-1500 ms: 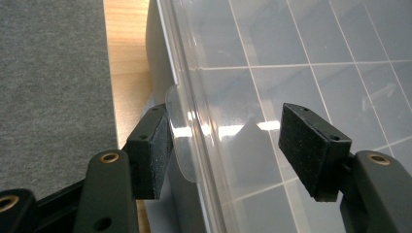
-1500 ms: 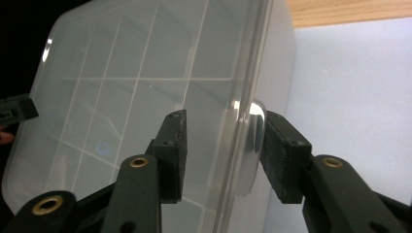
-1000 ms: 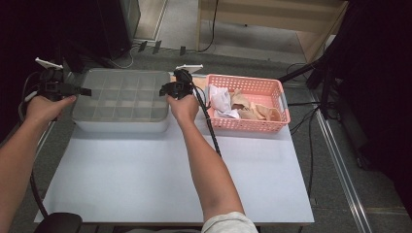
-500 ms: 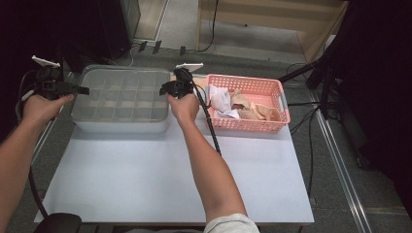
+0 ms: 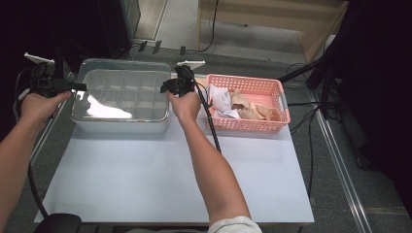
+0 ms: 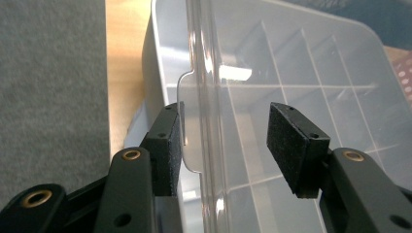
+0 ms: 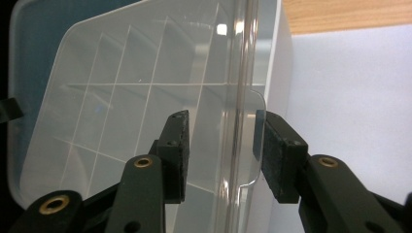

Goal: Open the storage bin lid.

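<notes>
Left gripper view: left gripper (image 6: 223, 145) jaws closing, astride lid (image 6: 291, 73) rim, ungripped | right gripper (image 7: 223, 155) likewise.

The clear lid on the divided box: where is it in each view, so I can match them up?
High view: the clear lid sits upper left, on the divided box.
Left gripper view: lid spreads right of centre, its edge tab between the jaws.
Right gripper view: lid spreads left of centre, its tab between the jaws.
Shared landmark: the divider grid seen through the lid.
</notes>
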### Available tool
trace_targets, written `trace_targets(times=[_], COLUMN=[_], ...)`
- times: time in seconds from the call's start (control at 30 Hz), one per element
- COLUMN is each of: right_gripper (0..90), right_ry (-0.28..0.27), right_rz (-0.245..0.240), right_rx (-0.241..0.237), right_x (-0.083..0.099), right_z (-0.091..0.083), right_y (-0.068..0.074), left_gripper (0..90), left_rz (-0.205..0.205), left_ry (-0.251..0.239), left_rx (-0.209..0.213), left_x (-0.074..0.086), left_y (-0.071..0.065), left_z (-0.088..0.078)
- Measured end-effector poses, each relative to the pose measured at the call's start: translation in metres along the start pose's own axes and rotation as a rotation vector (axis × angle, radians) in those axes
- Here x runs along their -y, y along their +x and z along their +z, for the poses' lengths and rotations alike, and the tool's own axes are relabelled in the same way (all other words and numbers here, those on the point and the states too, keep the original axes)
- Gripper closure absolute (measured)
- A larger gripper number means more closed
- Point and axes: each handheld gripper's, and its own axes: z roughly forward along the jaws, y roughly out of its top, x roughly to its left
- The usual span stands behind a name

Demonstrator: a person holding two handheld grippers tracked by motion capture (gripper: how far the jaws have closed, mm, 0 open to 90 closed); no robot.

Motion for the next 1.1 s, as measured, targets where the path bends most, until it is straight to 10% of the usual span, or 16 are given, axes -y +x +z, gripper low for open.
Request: trace_targets(times=[0.43,1.1], right_gripper=[64.0,66.6], right_ry=[0.0,-0.025], right_rz=[-0.013,-0.041], right_rx=[-0.021,-0.057], right_x=[-0.005,-0.006], right_z=[-0.015,-0.048], right_y=[-0.003,-0.003], left_gripper=[60.5,64.2], left_rz=[-0.049,-0.011], left_ry=[-0.027,-0.022], left_rx=[0.068,0.114], left_x=[-0.001,-0.003], left_y=[-0.002,-0.021], left_z=[-0.012,-0.031])
